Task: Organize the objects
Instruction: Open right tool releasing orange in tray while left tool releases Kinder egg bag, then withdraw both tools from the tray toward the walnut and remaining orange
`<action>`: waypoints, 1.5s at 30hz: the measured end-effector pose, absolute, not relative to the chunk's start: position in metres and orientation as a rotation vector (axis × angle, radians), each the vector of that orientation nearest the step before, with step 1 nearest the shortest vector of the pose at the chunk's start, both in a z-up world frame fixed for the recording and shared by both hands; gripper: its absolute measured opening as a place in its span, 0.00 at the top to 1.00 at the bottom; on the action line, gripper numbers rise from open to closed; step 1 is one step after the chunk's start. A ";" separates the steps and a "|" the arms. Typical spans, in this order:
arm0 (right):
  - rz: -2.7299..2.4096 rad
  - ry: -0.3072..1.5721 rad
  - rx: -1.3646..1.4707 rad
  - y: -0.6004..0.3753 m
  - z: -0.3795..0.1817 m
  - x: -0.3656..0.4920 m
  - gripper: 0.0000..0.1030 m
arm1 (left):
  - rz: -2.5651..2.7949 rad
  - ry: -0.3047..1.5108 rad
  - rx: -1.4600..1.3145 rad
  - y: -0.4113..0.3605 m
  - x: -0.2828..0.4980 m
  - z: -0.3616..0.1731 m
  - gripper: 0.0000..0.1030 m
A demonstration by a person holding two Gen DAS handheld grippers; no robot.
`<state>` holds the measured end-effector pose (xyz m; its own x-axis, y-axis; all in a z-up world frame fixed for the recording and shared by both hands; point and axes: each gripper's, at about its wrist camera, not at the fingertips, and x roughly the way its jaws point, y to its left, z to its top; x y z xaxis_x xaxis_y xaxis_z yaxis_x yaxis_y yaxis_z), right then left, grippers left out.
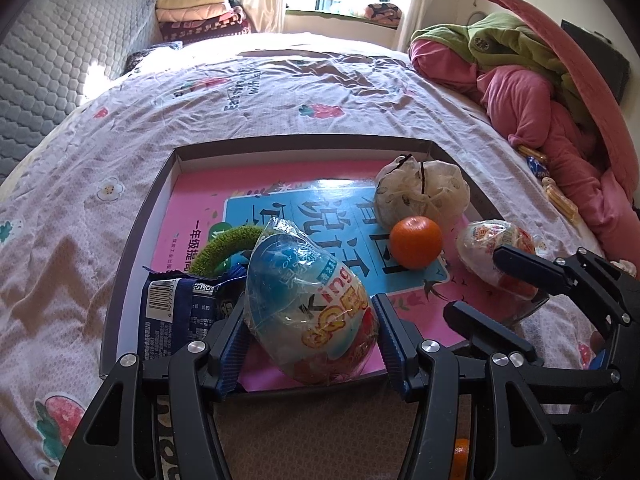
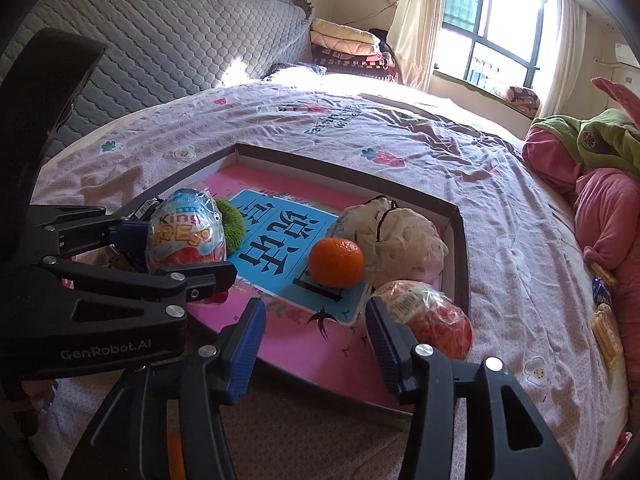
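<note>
The shallow box (image 1: 120, 280) on the bed already holds a tangerine (image 1: 416, 242), mesh pouch (image 1: 424, 190) and snack packet (image 1: 176, 312). Left tongs (image 1: 310, 332) grip the blue surprise egg (image 1: 308, 304) over its near edge; right tongs (image 2: 316, 344) stand open, the red surprise egg (image 2: 432, 320) beside them at the near-right corner. Judging by this, little is left.

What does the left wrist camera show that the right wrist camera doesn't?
Only the left wrist view shows the dark blue snack packet with its barcode, beside the blue egg held between the left gripper fingers. Only the right wrist view shows the right gripper fingers apart with nothing between them. Both show the tray, orange, mesh pouch, green scrubber and red egg.
</note>
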<state>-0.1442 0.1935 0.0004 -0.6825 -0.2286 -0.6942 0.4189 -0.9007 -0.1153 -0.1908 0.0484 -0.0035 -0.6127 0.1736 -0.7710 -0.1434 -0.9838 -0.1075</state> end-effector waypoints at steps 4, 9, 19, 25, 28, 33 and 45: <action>-2.600 0.322 0.971 0.206 0.012 -0.141 0.48 | 2.678 -0.021 -1.298 0.052 -0.191 -0.005 0.41; -2.641 0.232 0.940 0.222 0.025 -0.140 0.47 | 2.685 -0.019 -1.309 0.053 -0.192 -0.003 0.41; -2.659 0.184 0.914 0.229 0.033 -0.137 0.46 | 2.685 -0.029 -1.309 0.054 -0.190 0.005 0.36; -2.665 0.156 0.893 0.232 0.037 -0.135 0.39 | 2.699 -0.030 -1.289 0.055 -0.187 0.013 0.34; -2.671 0.148 0.889 0.233 0.039 -0.135 0.39 | 2.704 -0.043 -1.284 0.054 -0.186 0.018 0.34; -2.675 0.116 0.885 0.237 0.041 -0.132 0.38 | 2.711 -0.069 -1.263 0.052 -0.185 0.029 0.33; -2.663 0.082 0.809 0.240 0.054 -0.116 0.34 | 2.798 -0.123 -1.182 0.026 -0.158 0.076 0.31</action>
<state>-0.1164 0.2403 0.0540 -0.7733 -0.3181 -0.5485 0.3513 -0.9351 0.0469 -0.1583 0.0262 0.0763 -0.6931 0.1251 -0.7099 -0.0624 -0.9915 -0.1138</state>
